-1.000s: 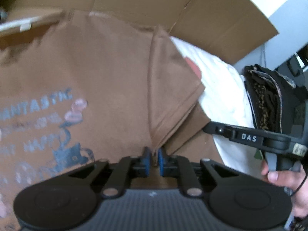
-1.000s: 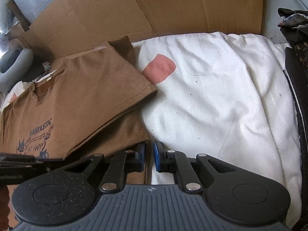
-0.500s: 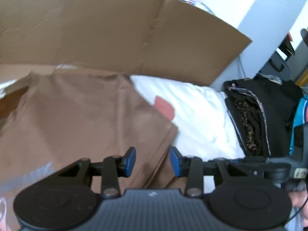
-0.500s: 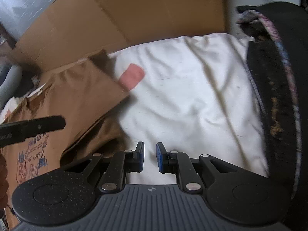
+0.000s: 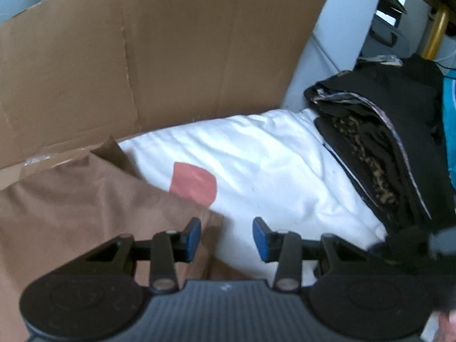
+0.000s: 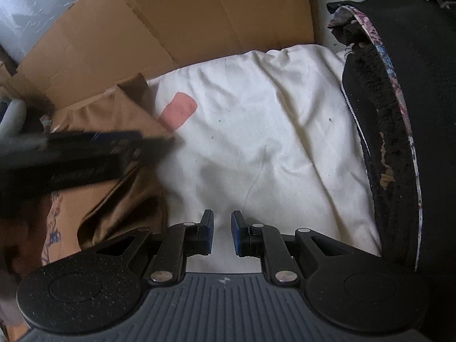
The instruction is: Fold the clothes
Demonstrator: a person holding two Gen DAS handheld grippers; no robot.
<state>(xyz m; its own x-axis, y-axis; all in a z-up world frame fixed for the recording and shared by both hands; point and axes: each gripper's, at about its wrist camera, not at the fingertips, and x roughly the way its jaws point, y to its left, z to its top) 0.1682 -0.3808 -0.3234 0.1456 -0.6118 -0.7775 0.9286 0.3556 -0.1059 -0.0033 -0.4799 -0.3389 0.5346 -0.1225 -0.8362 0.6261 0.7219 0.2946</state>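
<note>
A brown T-shirt [image 5: 71,205] lies partly folded on the left, its sleeve folded in; it also shows in the right wrist view [image 6: 119,199], with a blue print at its lower left. My left gripper [image 5: 226,238] is open and empty, above the shirt's right edge and the white sheet [image 5: 270,176]. My right gripper [image 6: 222,232] has its jaws a small gap apart and holds nothing, above the white sheet [image 6: 256,142]. The left gripper's body crosses the right wrist view as a dark blur [image 6: 71,159].
A cardboard sheet [image 5: 171,71] stands behind the shirt. A stack of dark folded clothes [image 5: 384,148] lies on the right, also in the right wrist view [image 6: 413,114]. A pink patch [image 5: 193,183] marks the white sheet.
My left gripper let go of the shirt's folded sleeve, opened wide and lifted away to the right. My right gripper moved right over the white sheet, its jaws parting slightly.
</note>
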